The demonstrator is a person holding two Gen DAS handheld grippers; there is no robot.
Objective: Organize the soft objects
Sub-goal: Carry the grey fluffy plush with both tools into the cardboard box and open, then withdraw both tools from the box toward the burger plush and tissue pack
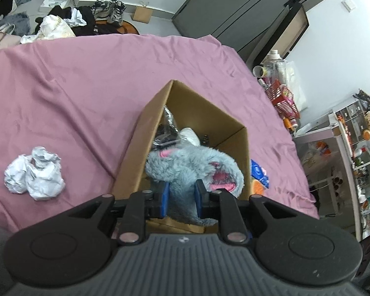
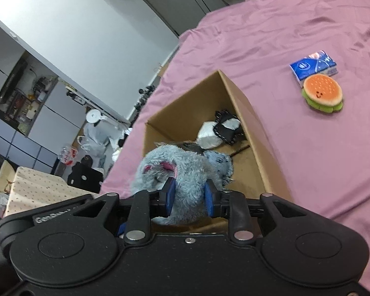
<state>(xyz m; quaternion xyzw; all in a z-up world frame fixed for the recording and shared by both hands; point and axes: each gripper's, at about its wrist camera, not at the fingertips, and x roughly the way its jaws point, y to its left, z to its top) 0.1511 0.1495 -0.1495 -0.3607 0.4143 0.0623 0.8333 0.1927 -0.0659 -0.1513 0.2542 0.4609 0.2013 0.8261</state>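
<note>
A fluffy grey-blue plush toy [image 1: 192, 170] with pink patches hangs over the near rim of an open cardboard box [image 1: 145, 138] on the pink cloth. My left gripper [image 1: 181, 197] is shut on one part of the plush. In the right wrist view my right gripper [image 2: 188, 198] is shut on another part of the same plush toy [image 2: 182, 170], above the cardboard box [image 2: 246, 113]. Inside the box lie a white and black soft item [image 2: 219, 132] and some dark pieces.
Crumpled white paper [image 1: 35, 174] lies on the pink cloth [image 1: 86, 86] left of the box. A burger-shaped plush [image 2: 323, 92] and a blue tissue pack [image 2: 313, 65] lie to the right. A red basket [image 1: 283, 98] and bottles stand past the far right edge.
</note>
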